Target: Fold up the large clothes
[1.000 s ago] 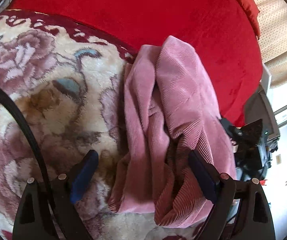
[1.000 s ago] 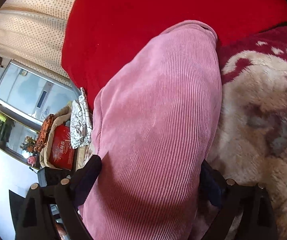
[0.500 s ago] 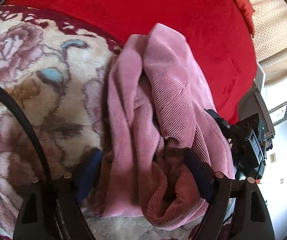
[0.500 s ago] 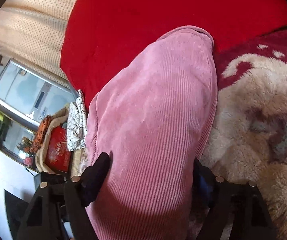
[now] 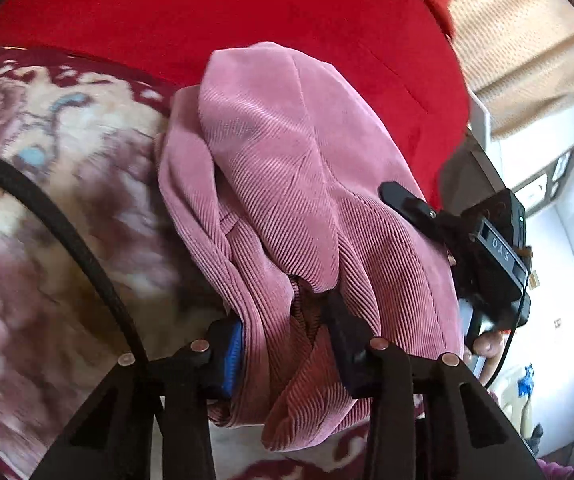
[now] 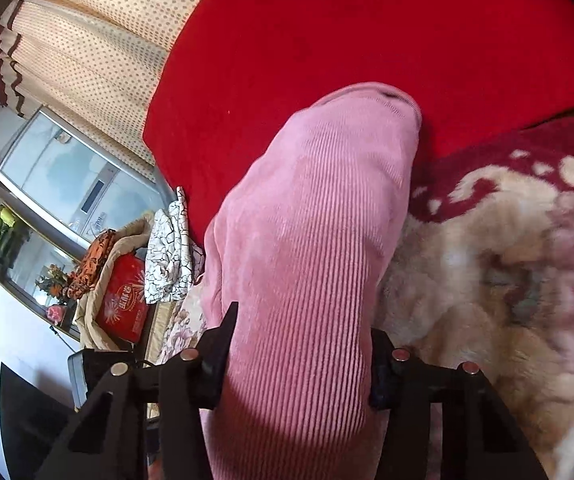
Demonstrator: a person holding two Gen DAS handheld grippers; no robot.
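Pink corduroy garment (image 5: 287,184) between both down-tilted claws

A plush floral blanket (image 5: 67,208) in cream, mauve and maroon covers the near surface, and a bright red velvety blanket (image 6: 367,40) lies beyond it, touching its maroon border. A beige dotted curtain (image 6: 87,48) hangs behind. In the right wrist view, a grey flat screen (image 6: 67,176) stands below the curtain, near a red printed box (image 6: 125,300) in a tan bag, just beside a white cloth with black crackle lines (image 6: 169,252). A black braided cable (image 5: 59,224) crosses the floral blanket in the left wrist view.
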